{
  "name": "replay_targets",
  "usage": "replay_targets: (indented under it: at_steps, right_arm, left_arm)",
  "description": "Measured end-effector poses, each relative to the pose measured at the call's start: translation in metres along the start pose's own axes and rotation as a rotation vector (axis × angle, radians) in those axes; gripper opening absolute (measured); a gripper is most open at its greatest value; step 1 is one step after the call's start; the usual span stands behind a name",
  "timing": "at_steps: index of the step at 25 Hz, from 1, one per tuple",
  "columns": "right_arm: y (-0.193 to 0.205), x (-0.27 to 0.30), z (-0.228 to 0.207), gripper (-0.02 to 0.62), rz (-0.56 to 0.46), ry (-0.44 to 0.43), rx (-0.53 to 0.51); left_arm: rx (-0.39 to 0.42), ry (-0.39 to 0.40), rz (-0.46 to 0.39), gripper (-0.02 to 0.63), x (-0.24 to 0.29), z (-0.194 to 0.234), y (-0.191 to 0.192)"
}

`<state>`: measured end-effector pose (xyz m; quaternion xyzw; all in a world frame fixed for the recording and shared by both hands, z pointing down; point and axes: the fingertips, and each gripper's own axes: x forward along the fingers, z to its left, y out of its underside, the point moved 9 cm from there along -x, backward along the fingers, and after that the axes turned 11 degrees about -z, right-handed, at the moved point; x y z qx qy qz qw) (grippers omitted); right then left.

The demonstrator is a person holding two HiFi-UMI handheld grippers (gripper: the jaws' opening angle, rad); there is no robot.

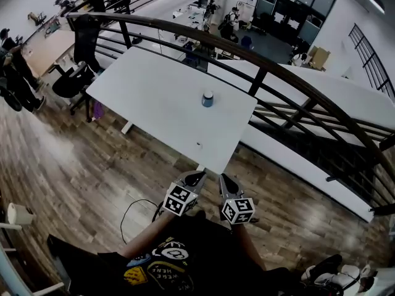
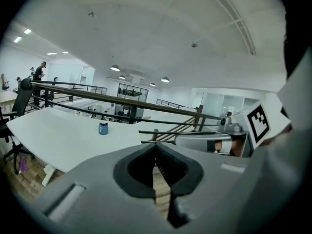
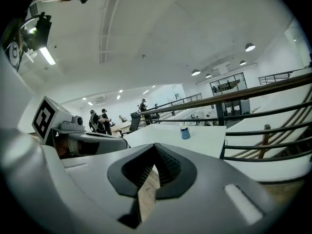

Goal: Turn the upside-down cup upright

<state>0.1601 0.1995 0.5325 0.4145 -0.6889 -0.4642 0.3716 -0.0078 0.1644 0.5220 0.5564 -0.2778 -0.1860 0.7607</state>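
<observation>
Brown wood-plank floor runs under a mezzanine office, with a black wheeled office chair at the far left and, next along, a white rectangular table whose top is smooth, matt and nearly bare. Toward its far right corner stands the small blue cylindrical cup, pale at its top. It is too small in every view to tell whether its mouth faces up or down. Right of the table a dark curved metal railing sweeps across. Close to the person's body, well short of the table's near edge, the grey plastic left gripper has its ribbed black pads pressed together on nothing, only floorboards showing through the slit. Just beside it, the matching right gripper is likewise closed and empty. The scene fits two stages: grippers carried toward a cup that has its mouth down, or drawn back from one already set on its base. Either way, good handling means keeping both noses clear of the table's thin edge and the cup in sight. The cup looks light and slick-walled, and the tabletop offers little friction, so I judge that a nudge would slide or topple it, whereas a squeeze across its round wall should hold.
</observation>
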Motion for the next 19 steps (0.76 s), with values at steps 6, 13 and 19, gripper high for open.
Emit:
replay_targets:
  at_steps: [6, 13, 19]
  right_arm:
    - [0.019, -0.006, 0.025, -0.002, 0.061, -0.036, -0.002]
    - [0.012, -0.010, 0.032, -0.002, 0.078, -0.033, -0.009]
    - [0.010, -0.010, 0.031, -0.002, 0.084, -0.044, -0.014]
  left_arm:
    - [-0.010, 0.053, 0.032, 0.003, -0.021, -0.008, 0.019]
    - [-0.023, 0.050, 0.032, 0.003, -0.026, -0.006, 0.013]
    - [-0.029, 0.052, 0.042, 0.003, -0.023, -0.007, 0.015]
